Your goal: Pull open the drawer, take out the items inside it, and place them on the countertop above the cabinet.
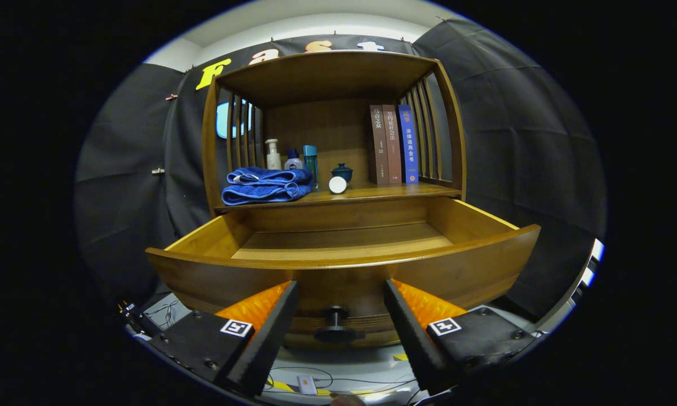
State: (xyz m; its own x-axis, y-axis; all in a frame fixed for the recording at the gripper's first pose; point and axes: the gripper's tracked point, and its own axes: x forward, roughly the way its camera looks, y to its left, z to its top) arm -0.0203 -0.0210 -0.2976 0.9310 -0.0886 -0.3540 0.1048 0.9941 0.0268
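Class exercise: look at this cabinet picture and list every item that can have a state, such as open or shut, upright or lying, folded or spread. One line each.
drawer: pulled open, no items visible inside
drawer knob: free, between the jaws, not gripped
gripper: jaws open
blue towel: folded, lying on the countertop
three books: upright, side by side
small lidded pot: lid on
white round container: lying on its side
three bottles: upright, behind the towel

Tool [338,316] fingers spread, knob [335,324] between them untouched; drawer [344,265] pulled out; folded towel [266,186] on countertop [383,193].
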